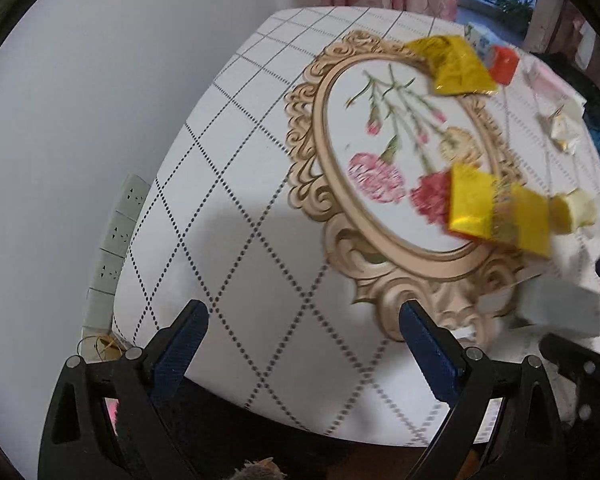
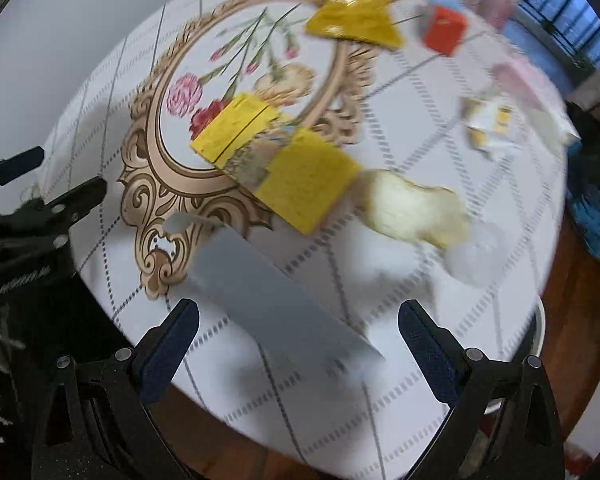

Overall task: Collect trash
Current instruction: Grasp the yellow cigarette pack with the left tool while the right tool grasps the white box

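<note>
Surface: round counter (image 2: 480, 312) with floral cloth | Target: flat grey card (image 2: 276, 300), long axis diagonal, lying between spread right gripper (image 2: 300, 328) fingers | Left gripper (image 1: 304, 328): spread, empty, farther.

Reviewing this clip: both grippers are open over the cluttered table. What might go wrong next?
1. The grey box lies partly between the right gripper's open fingers at a slant; closing may twist it.
2. The yellow packets overlap, so grabbing one may drag the other.
3. Both views are blurred, so aim may be off.
</note>
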A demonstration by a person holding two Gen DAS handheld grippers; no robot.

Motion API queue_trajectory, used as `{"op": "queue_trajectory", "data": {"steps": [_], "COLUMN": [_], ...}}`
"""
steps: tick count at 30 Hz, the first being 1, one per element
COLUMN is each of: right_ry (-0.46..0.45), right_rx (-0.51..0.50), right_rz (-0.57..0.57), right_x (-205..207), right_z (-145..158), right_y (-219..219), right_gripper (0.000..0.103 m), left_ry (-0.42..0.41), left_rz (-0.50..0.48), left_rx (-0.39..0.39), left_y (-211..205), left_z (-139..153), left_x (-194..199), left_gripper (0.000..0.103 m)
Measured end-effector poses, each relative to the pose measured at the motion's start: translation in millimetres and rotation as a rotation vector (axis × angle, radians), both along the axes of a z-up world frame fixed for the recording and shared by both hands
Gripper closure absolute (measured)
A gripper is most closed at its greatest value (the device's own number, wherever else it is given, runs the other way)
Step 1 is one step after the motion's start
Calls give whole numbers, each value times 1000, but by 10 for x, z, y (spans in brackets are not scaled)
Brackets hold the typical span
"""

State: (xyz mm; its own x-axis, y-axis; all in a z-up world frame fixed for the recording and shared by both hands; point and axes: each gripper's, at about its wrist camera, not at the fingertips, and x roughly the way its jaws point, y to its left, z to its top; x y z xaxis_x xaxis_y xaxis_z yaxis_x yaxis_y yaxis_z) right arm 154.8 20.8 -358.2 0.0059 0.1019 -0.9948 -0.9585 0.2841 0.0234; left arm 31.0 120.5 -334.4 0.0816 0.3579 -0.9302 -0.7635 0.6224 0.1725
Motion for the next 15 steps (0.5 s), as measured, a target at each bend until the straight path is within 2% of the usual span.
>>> {"op": "queue_trajectory", "data": {"steps": [1, 2, 3, 5, 7, 8, 11, 15], "right_ry": [12, 30, 31, 24, 100, 120, 118, 148], "right_rx": [-7, -15, -9, 7, 21, 30, 72, 114], "right_rz": [1, -4, -15, -45, -165, -236, -420, -617], "right_x": [-15, -20, -28, -18, 112, 194, 384, 580], "right_z": [-68, -120, -147, -114, -84, -63, 15, 13], "right_y": [36, 44, 32, -33, -242, -379, -822, -1300], "right_gripper": [13, 30, 31, 53, 56, 56, 57, 58], "left_ry": [11, 19, 23, 27, 26, 36, 97, 193], "left_rz": [-15, -36, -65, -149, -278, -378, -660, -912], "left_rx": [9, 22, 33, 58, 84, 92, 84, 117], "left_y": [16, 18, 20, 20, -47, -128, -401, -641], "left_z": [-21, -36, -28, 1, 61, 74, 40, -56], "left_x": [-2, -32, -5, 107, 273, 395, 737, 1066], "left_gripper": [5, 5, 5, 5, 5, 5, 5, 5]}}
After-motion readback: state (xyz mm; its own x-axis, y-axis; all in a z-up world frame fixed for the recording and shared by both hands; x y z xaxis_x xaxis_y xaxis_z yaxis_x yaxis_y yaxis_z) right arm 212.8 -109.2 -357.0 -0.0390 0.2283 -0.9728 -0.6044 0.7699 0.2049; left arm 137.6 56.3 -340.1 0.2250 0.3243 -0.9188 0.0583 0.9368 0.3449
